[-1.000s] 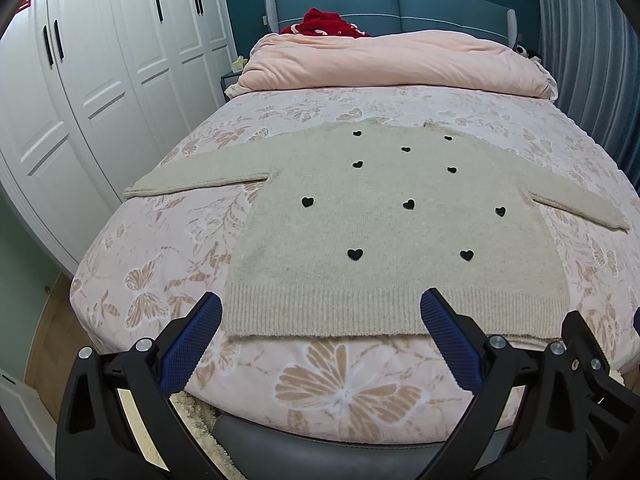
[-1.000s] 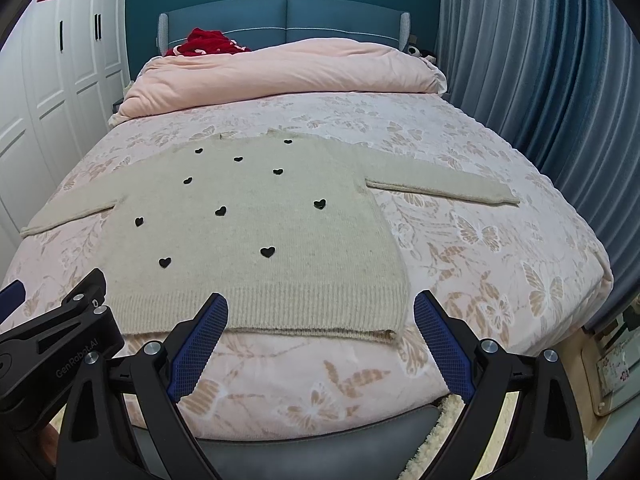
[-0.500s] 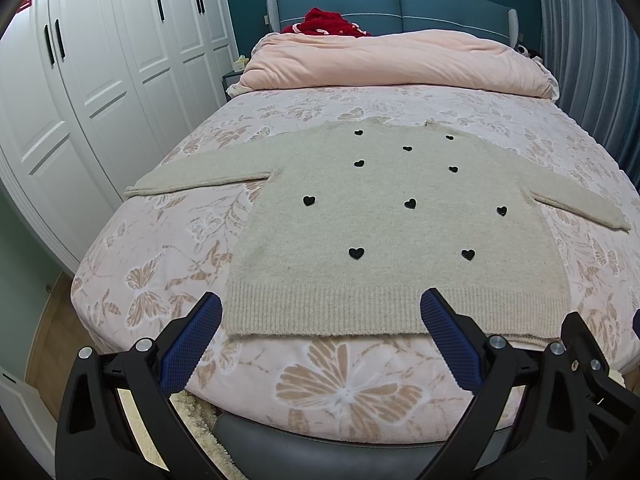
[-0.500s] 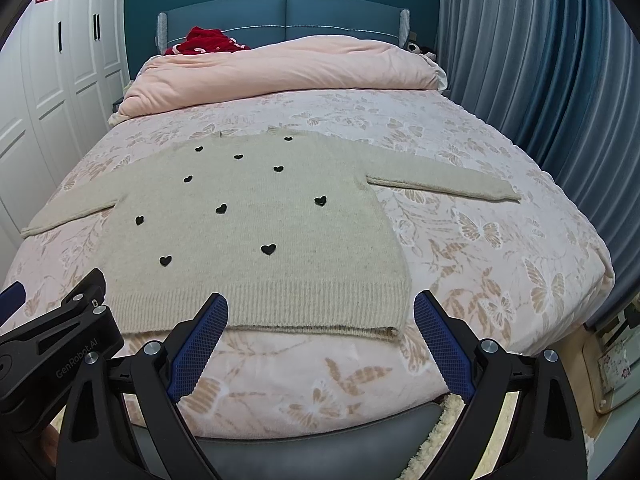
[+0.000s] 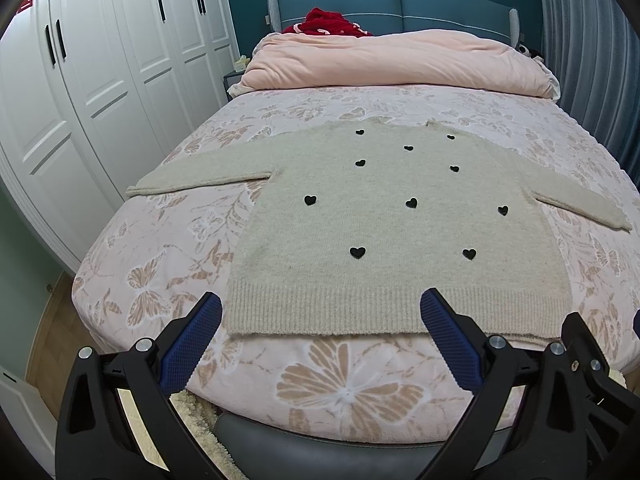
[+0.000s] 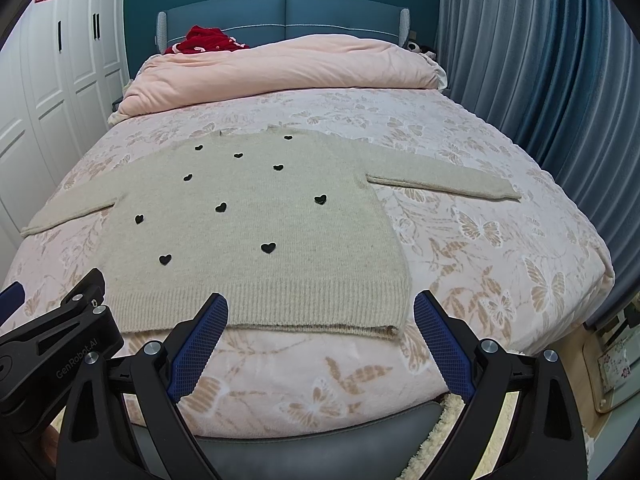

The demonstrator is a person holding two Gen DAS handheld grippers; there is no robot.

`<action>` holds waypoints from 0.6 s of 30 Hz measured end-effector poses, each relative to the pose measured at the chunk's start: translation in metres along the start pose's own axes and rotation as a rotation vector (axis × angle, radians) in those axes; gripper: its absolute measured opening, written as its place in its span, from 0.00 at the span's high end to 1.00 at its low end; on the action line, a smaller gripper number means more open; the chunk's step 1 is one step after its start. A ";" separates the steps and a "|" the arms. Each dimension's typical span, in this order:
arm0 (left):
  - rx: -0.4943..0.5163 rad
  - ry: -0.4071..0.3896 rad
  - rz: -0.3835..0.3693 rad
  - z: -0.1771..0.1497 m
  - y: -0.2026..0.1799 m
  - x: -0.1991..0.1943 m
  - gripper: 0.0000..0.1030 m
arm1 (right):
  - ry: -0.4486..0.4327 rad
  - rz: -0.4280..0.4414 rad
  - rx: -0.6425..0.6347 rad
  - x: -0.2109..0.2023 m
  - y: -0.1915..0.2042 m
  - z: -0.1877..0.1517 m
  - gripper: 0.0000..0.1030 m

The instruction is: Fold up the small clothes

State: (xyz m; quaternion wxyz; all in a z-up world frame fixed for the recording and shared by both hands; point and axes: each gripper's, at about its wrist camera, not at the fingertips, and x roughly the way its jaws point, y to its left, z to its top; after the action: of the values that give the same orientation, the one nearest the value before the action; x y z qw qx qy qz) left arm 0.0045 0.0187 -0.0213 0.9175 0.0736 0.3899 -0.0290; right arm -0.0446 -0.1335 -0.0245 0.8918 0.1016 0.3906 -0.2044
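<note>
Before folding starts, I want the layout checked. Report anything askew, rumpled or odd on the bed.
Nothing stands out. The beige sweater lies flat on the floral bedspread, both sleeves spread out sideways, hem towards the cameras. Only its hem's right corner looks slightly uneven, with an under layer peeking out.

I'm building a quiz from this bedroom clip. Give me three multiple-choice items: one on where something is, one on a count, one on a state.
1. Where does the red garment lie?
A. by the headboard, behind the pink duvet
B. on the sweater
C. on the floor

2. How many black hearts show on the sweater?
A. four
B. ten
C. sixteen

3. How are the sweater's sleeves?
A. both folded over the body
B. one folded in
C. both spread out to the sides

Key: 1 A, the red heap shows above the duvet against the blue headboard. 2 B, ten hearts can be counted in the left wrist view. 3 C, each sleeve lies flat on the floral bedspread.
</note>
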 end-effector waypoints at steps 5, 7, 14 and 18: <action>-0.002 0.000 0.001 0.000 0.001 0.000 0.05 | 0.005 0.000 0.003 0.001 0.001 -0.002 0.10; -0.001 -0.001 0.003 -0.001 0.001 0.000 0.05 | 0.004 -0.001 0.002 0.001 0.001 -0.003 0.10; -0.003 0.005 0.004 -0.002 0.005 0.000 0.05 | 0.013 -0.001 0.005 0.002 0.003 -0.004 0.10; 0.003 0.003 0.013 -0.002 0.004 0.002 0.05 | 0.017 -0.002 0.004 0.004 0.003 -0.006 0.10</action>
State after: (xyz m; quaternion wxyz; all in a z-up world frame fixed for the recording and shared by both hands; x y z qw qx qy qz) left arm 0.0047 0.0228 -0.0236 0.9169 0.0777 0.3908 -0.0234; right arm -0.0451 -0.1299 -0.0312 0.8880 0.1050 0.3980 -0.2051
